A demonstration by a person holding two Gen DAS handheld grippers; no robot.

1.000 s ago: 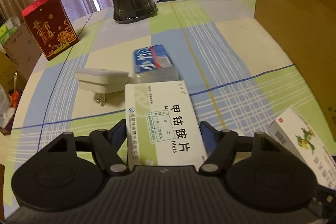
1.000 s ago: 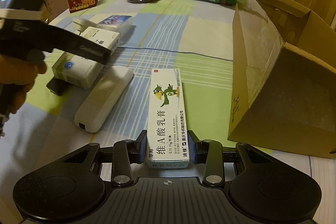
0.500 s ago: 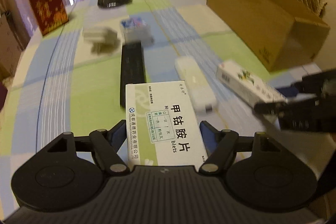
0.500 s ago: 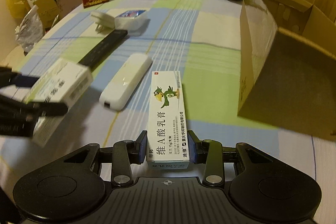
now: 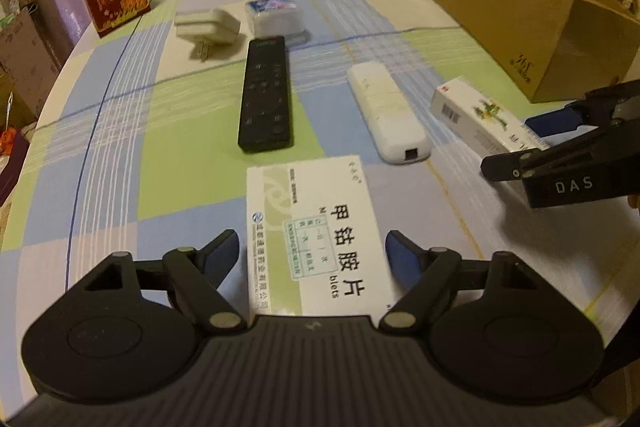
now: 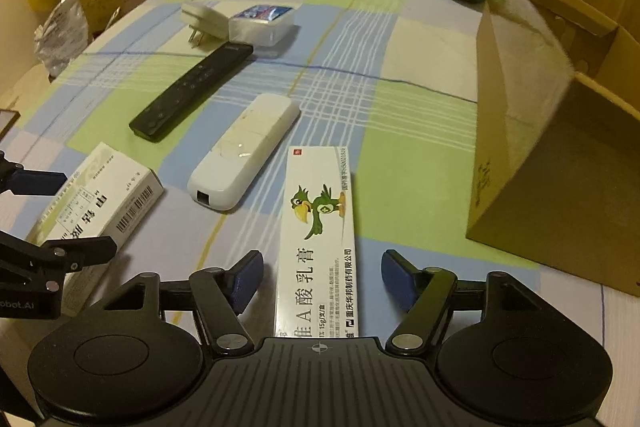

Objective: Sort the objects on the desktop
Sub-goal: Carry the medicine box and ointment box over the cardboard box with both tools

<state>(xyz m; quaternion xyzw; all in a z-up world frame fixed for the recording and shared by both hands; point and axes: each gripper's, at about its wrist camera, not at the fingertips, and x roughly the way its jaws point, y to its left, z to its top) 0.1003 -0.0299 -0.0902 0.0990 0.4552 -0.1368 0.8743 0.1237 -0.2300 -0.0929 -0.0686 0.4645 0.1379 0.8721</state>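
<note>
Both pairs of jaws spread wide, gripping nothing. Left gripper (image 5: 312,251) straddling the tablet box (image 5: 316,239), which lies flat on the checked tablecloth (image 5: 180,155) with gaps on either side of it. Right gripper (image 6: 320,279) likewise astride the ointment box (image 6: 320,227), pads clear of both long edges.

Fits either a release just after setting down or a closing-in to grasp — not settled by these views, so no next move named.

Ahead of the left gripper: black remote (image 5: 266,95), white remote (image 5: 386,111) beside it, a charger plug (image 5: 206,27) and blue-topped pack (image 5: 274,13) beyond. Right of the right gripper — cardboard box (image 6: 560,147), open, interior mostly hidden; nothing visible in the part shown.
</note>
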